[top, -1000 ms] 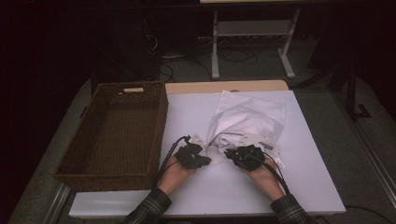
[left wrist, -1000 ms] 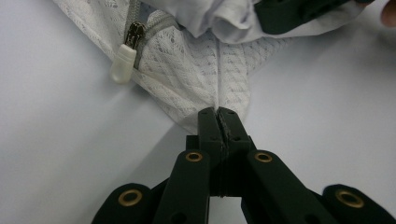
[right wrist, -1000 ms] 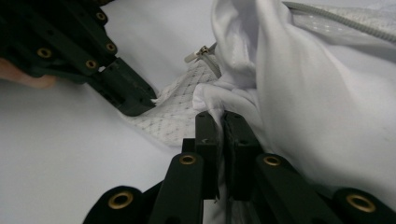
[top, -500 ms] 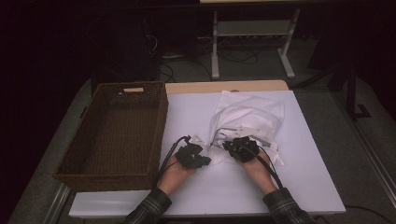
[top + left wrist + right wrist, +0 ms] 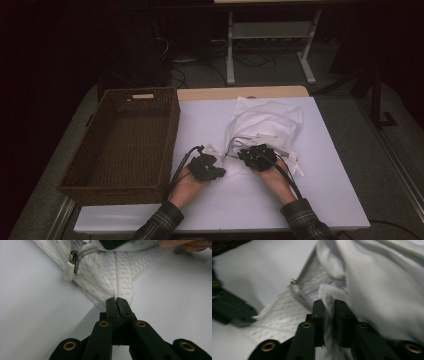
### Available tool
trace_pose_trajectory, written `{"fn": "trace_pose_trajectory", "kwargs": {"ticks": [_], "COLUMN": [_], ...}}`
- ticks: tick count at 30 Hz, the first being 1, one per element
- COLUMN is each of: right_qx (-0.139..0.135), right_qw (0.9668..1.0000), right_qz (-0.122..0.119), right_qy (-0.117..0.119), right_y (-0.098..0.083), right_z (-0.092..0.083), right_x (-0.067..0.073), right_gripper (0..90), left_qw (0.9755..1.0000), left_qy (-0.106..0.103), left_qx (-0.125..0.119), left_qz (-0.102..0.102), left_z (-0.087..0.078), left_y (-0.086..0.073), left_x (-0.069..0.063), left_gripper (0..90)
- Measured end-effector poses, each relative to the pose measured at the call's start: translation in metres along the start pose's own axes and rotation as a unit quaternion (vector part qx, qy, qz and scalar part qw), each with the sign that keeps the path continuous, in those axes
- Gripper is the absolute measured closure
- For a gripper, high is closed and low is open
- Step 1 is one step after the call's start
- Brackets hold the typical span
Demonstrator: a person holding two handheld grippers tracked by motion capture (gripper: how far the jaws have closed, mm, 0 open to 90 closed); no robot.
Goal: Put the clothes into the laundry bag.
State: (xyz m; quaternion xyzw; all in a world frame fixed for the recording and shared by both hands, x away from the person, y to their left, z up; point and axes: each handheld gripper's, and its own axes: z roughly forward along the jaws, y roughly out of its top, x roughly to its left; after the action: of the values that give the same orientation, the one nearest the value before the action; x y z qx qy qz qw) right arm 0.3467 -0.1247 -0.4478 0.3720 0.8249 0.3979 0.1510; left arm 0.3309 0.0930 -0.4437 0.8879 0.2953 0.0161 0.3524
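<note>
A white mesh bag (image 5: 267,120) with white cloth inside lies on the white table top (image 5: 310,195), right of the middle. My left gripper (image 5: 212,151) is at the bag's near left corner and is shut on the mesh corner (image 5: 117,287). A white zipper pull (image 5: 69,271) lies just beyond it. My right gripper (image 5: 254,146) points into the bag's near edge. Its jaws have just been opening and stand a little apart (image 5: 329,302), with a fold of white fabric (image 5: 327,291) loose in the gap. The bag's zipper end (image 5: 292,281) lies to the left of it.
A dark woven basket (image 5: 169,131) stands on the table's left side, close to my left hand. Behind the table is a dark floor with cables and a white metal stand (image 5: 270,30). Bare white table lies in front of and right of my hands.
My right hand has moved away from the person and slightly left, into the bag's near edge. The left hand has stayed where it was.
</note>
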Motion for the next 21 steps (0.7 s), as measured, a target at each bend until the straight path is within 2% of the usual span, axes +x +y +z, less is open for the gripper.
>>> {"fn": "trace_pose_trajectory", "kwargs": {"ticks": [1, 3, 6, 7, 8, 13, 14, 18, 19, 20, 21], "right_qx": [0.000, 0.014, 0.005, 0.005, -0.005, -0.013, -0.020, -0.026, -0.026, -0.022, -0.022], "right_qw": [1.0000, 0.9993, 0.9986, 0.9986, 0.9980, 0.9977, 0.9976, 0.9984, 0.9984, 0.9991, 0.9991], "right_qz": [0.000, -0.022, -0.032, -0.032, -0.034, -0.030, -0.026, -0.015, -0.015, -0.005, -0.005], "right_qy": [0.000, 0.028, 0.043, 0.043, 0.053, 0.059, 0.061, 0.048, 0.048, 0.036, 0.036], "right_y": [0.000, 0.000, -0.002, -0.002, -0.003, -0.008, -0.012, -0.024, -0.024, -0.034, -0.034], "right_z": [0.000, -0.014, -0.029, -0.029, -0.046, -0.062, -0.075, -0.095, -0.095, -0.104, -0.104], "right_x": [0.000, 0.005, 0.008, 0.008, 0.008, 0.008, 0.006, 0.000, 0.000, -0.006, -0.006], "right_gripper": [74.1, 67.5, 65.6, 65.6, 63.2, 60.8, 59.0, 56.3, 56.3, 55.1, 55.1], "left_qw": [1.0000, 1.0000, 1.0000, 1.0000, 1.0000, 1.0000, 1.0000, 1.0000, 1.0000, 1.0000, 1.0000], "left_qy": [0.000, 0.000, 0.000, 0.000, 0.001, 0.000, 0.001, 0.001, 0.001, 0.001, 0.001], "left_qx": [0.000, 0.000, 0.000, 0.000, 0.001, 0.001, 0.001, 0.001, 0.001, 0.002, 0.002], "left_qz": [0.000, 0.000, -0.001, -0.001, 0.000, 0.002, 0.002, 0.002, 0.002, 0.002, 0.002], "left_z": [0.000, 0.000, 0.000, 0.000, 0.000, 0.000, 0.000, 0.000, 0.000, 0.000, 0.000], "left_y": [0.000, 0.000, 0.000, 0.000, 0.000, 0.000, 0.000, 0.000, 0.000, 0.000, 0.000], "left_x": [0.000, 0.000, 0.000, 0.000, 0.000, 0.000, 0.000, 0.000, 0.000, 0.000, 0.000], "left_gripper": [89.3, 89.3, 89.3, 89.3, 89.2, 89.3, 89.3, 89.2, 89.3, 89.2, 89.3]}}
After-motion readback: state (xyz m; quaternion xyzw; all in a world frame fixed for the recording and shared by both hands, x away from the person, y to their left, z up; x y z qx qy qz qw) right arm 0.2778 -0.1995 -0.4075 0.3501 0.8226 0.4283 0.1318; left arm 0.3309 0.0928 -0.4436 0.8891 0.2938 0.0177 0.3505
